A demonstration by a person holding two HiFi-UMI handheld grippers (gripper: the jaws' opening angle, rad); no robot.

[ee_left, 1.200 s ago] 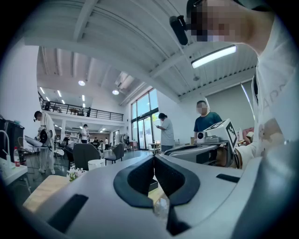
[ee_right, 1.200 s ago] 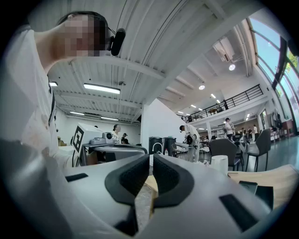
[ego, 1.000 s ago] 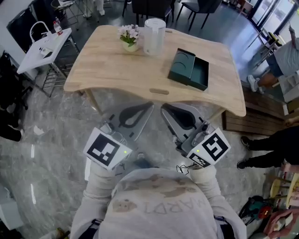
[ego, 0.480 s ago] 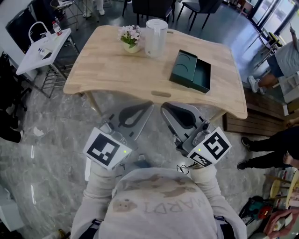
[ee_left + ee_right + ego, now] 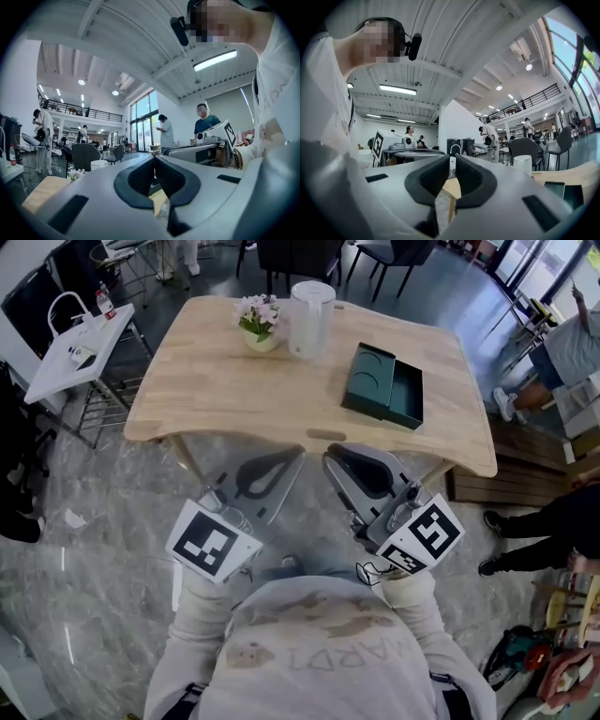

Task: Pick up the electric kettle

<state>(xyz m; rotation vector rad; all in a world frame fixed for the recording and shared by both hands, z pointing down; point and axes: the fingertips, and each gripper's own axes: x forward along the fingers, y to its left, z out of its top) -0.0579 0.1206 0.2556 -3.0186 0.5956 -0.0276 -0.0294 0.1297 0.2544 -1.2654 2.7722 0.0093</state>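
Well, I hold both grippers level, short of the worktop [image 5: 216, 390]. My left gripper [image 5: 298, 457] has its jaws pressed together with nothing between them, and my right gripper [image 5: 330, 457] is closed and empty too. The electric kettle [image 5: 310, 315] stands upright near the worktop's far edge, just beside a flower pot [image 5: 260, 322], well apart from both grippers.
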